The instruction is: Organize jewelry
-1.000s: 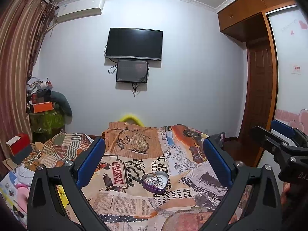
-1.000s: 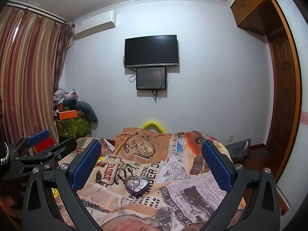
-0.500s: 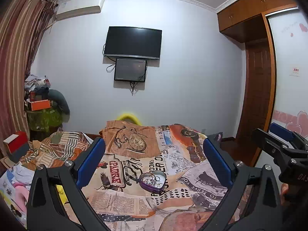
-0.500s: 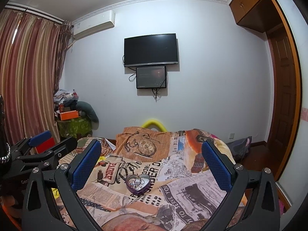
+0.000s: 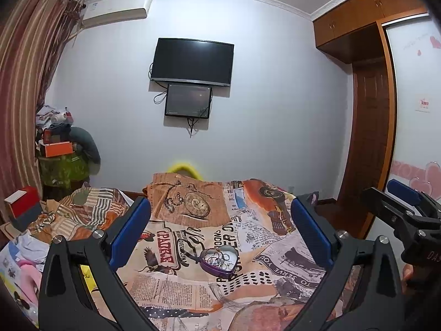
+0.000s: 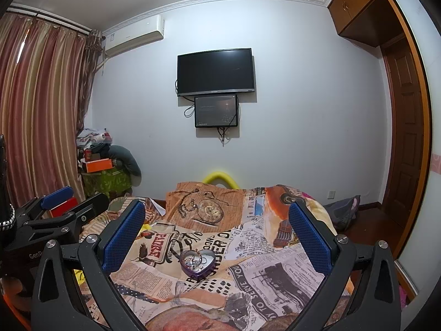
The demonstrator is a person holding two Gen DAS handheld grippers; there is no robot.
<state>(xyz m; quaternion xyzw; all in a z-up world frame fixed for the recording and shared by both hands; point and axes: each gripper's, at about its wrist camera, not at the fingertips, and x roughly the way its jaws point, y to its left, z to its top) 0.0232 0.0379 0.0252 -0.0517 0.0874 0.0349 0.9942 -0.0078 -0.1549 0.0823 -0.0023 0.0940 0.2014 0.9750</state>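
Striped curtains [image 6: 41, 115] hang left; on the bed [image 6: 261, 281] our left gripper [image 5: 220, 234] and right gripper [image 6: 216, 231] gape empty above the heart-shaped tin [image 6: 198, 264] of rings (sorted or not, we cannot tell).

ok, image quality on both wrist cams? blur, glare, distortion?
Left wrist: strong fisheye bowing of walls, dark corner vignette, heart-shaped tin sharp. Right wrist: same bowing, curtain bright-streaked, TV faintly reflective, no motion blur.
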